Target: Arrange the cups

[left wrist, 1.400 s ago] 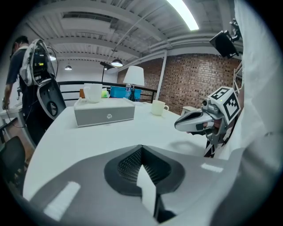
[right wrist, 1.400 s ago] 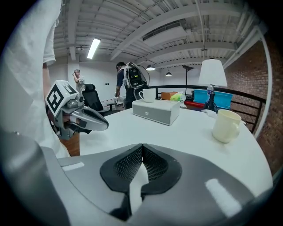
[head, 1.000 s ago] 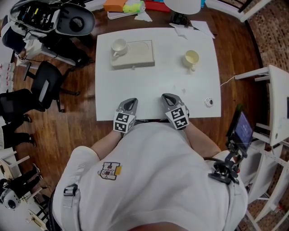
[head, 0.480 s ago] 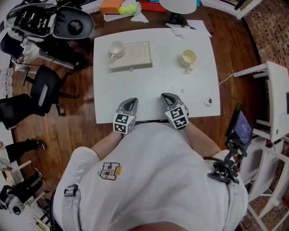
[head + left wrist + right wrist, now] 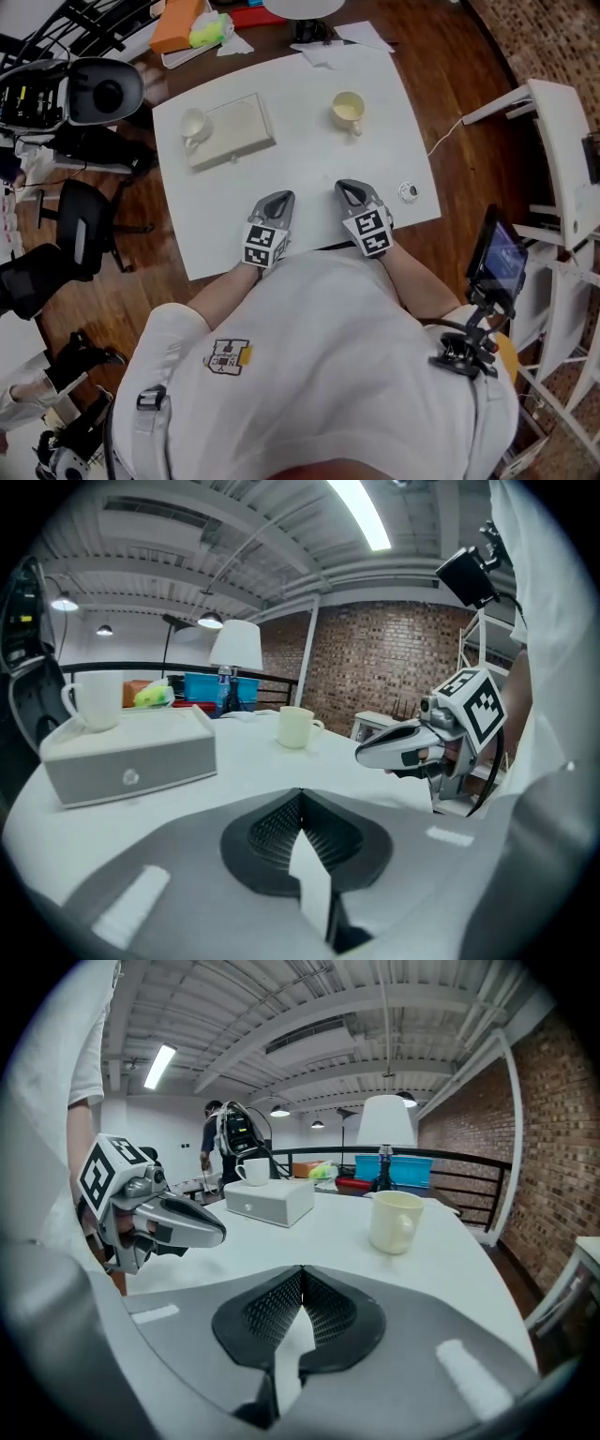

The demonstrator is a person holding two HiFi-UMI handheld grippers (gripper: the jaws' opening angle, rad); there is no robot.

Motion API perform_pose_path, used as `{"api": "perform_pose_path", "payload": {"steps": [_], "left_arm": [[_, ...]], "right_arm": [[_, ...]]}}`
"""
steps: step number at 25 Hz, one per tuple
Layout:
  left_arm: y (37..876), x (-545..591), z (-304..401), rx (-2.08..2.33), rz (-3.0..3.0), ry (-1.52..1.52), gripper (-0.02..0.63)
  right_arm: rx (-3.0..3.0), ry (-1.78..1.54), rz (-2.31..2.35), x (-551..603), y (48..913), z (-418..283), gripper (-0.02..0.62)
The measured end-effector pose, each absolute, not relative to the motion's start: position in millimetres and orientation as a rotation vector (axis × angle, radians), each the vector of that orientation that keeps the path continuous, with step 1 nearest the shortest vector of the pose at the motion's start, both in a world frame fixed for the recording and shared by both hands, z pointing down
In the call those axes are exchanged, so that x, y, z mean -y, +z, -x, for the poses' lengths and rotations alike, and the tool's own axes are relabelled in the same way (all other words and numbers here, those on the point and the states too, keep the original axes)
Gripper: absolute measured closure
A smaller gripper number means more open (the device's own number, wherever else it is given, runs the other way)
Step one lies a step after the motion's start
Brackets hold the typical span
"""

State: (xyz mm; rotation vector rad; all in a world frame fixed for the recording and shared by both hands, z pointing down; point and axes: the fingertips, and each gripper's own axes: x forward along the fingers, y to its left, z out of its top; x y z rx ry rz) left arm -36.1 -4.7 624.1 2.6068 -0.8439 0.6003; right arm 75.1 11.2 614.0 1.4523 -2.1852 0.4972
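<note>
Change over last second: left claw (image 5: 279,197) and right claw (image 5: 345,187) carried forward from the near edge, further in over white square surface (image 5: 309,155). Also a swing of the head camera, hence the skewed look of the surface. Both claws clenched tight, nothing between the jaws, confirmed in both gripper views. Side by side, a little apart, touching no cup.

No change to the cups:
- White handled ceramic cup (image 5: 194,124): well ahead of left claw and off to its left, standing on the left end of pale grey rectangular box (image 5: 236,127).
- Pale yellow handled cup (image 5: 348,109): well ahead of right claw, standing directly on the surface, apart from the box.

Meaning for task (judgement): approach only just begun, with no cup grasped or shifted. Release of a claw needed before any pick. Cannot tell which cup first.

Writing: none legible.
- Small round mark (image 5: 130,777) on box front: too blurred to read.
- Marker cubes (image 5: 262,246) on the claws: black-and-white square patterns only, no letters.
- Emblem (image 5: 228,356) on white shirt (image 5: 319,375): too small to read.
- Small round object (image 5: 408,191) just right of right claw: unidentified.
</note>
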Motion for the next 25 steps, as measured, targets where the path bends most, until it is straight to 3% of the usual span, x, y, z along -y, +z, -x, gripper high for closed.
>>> {"api": "perform_pose_path", "payload": {"steps": [11,17,25], "left_arm": [[620,36,-98,0.628,-2.738,0.68,0.603],[639,67,-153,0.631,-2.723,0.779,0.508],[637,89,-181,0.856,-2.641,0.838,0.448]], "right_arm": [[2.088,0.546,-1.647,17,617,-171,0.594],[2.104,0.598,-1.676,54,625,-199,0.575],[2.051,0.572,-1.724,99,617,-240,0.572]]}}
